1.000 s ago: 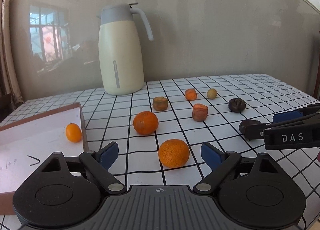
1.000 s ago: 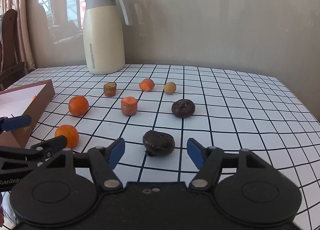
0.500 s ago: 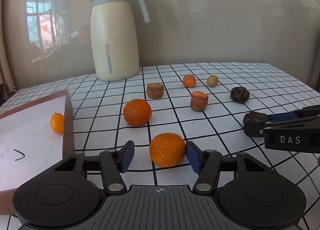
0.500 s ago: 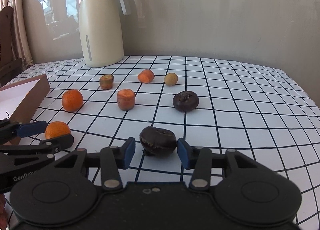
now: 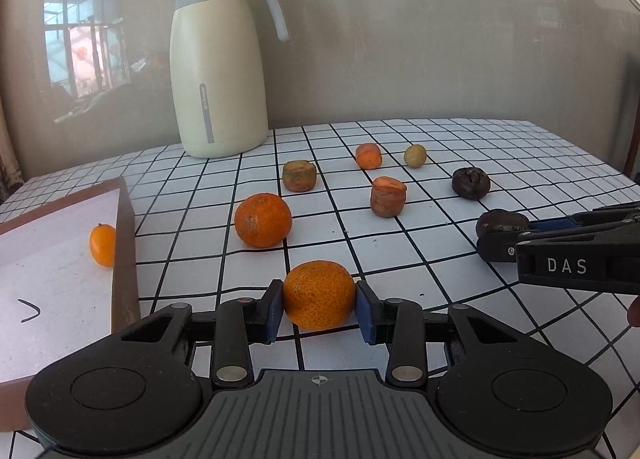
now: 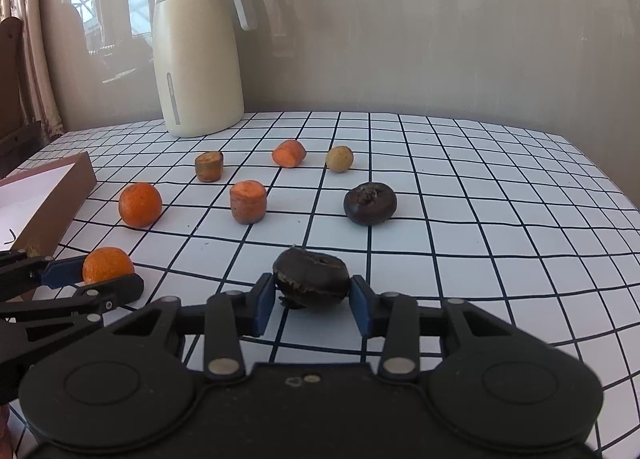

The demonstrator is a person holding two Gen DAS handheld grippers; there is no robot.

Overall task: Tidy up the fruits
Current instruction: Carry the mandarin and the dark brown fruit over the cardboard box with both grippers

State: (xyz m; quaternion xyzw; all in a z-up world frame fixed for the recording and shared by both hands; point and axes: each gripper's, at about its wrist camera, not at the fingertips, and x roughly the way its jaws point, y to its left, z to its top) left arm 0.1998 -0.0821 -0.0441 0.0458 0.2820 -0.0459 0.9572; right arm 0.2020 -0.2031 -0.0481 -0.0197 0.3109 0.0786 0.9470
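My left gripper (image 5: 319, 311) and right gripper (image 6: 312, 301) are black plastic with blue pads, silver screws, white "DAS" letters

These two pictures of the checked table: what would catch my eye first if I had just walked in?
Probably the two black grippers, each closing its blue fingers on a fruit: the left gripper on an orange, the right gripper on a dark, wrinkled fruit. Behind them a tall cream jug stands by the wall, with more fruit pieces scattered on the tablecloth.

Orange mandarin (image 5: 319, 295); dark brown fruit (image 6: 312, 279); cream-grey jug (image 5: 218, 59); white black-gridded tablecloth (image 5: 440, 259).
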